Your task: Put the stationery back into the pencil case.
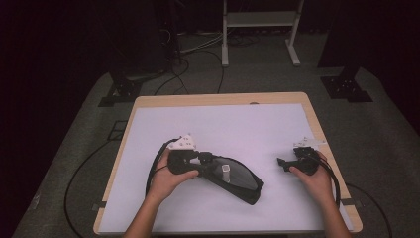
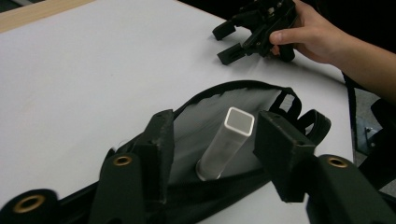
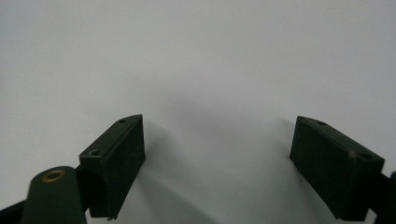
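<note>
A black pouch (image 1: 243, 182) with a grey lining (image 2: 198, 116) lies open on the white table sheet (image 1: 223, 124), left of the middle. A white square tube (image 2: 227, 144) stands tilted inside its mouth, also seen from above as the tube (image 1: 226, 171). My left gripper (image 1: 210, 160) is at the pouch's left end. In the left gripper view its jaws (image 2: 215, 135) stand apart on either side of the tube, the left pad well off it. My right gripper (image 1: 282, 163) rests at the right side of the sheet, open over bare surface (image 3: 217, 140). It also appears far off as the right gripper (image 2: 227, 43).
The wooden table rim (image 1: 317, 124) frames the sheet. Cables (image 1: 153, 171) trail from both grippers over the table's sides. On the carpet behind stand a white metal frame (image 1: 260, 29) and two black stand bases (image 1: 121, 91) (image 1: 346, 87), with loose cables between them.
</note>
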Available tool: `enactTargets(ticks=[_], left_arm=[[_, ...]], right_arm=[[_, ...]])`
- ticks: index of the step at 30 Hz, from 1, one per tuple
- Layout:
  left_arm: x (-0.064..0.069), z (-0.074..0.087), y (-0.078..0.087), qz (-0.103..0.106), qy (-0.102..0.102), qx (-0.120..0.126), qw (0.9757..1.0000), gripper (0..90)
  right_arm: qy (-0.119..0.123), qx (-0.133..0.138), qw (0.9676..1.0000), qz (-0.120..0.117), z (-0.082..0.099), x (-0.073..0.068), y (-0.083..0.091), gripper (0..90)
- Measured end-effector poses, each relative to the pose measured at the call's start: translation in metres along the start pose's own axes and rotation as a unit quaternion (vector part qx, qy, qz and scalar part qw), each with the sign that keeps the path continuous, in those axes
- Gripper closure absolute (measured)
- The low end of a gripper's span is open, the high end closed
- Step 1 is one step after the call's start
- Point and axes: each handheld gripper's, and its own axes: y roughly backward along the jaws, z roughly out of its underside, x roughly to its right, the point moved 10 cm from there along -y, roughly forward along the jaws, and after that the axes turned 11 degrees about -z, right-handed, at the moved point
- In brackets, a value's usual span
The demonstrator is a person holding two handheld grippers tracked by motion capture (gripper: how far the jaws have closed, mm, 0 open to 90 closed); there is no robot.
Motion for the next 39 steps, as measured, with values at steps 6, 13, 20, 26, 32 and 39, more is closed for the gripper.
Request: enactTargets(ticks=[6,13,20,26,32,39], left_arm=[[-0.011,0.01,0.014,-0.022,0.005,-0.005,0.9997,38.8],[-0.025,0.022,0.027,-0.052,0.014,-0.015,0.9984,29.7],[-0.037,0.034,0.038,-0.084,0.018,-0.027,0.996,23.5],[-0.047,0.049,0.047,-0.109,0.027,-0.041,0.9928,19.9],[-0.056,0.064,0.054,-0.129,0.034,-0.051,0.9898,19.0],[-0.063,0.076,0.06,-0.153,0.031,-0.071,0.9853,19.0]], right_arm=[[-0.001,0.0,1.0,0.0,0.0,0.0,0.0,16.7],[-0.001,0.0,1.0,0.0,0.0,0.0,0.0,16.6],[0.0,0.001,1.0,0.0,0.0,0.0,0.0,16.6],[0.0,0.001,1.0,0.0,0.0,0.0,0.0,16.6],[0.0,0.001,1.0,0.0,0.0,0.0,0.0,16.6],[0.001,0.001,1.0,0.0,0.0,0.0,0.0,16.6]])
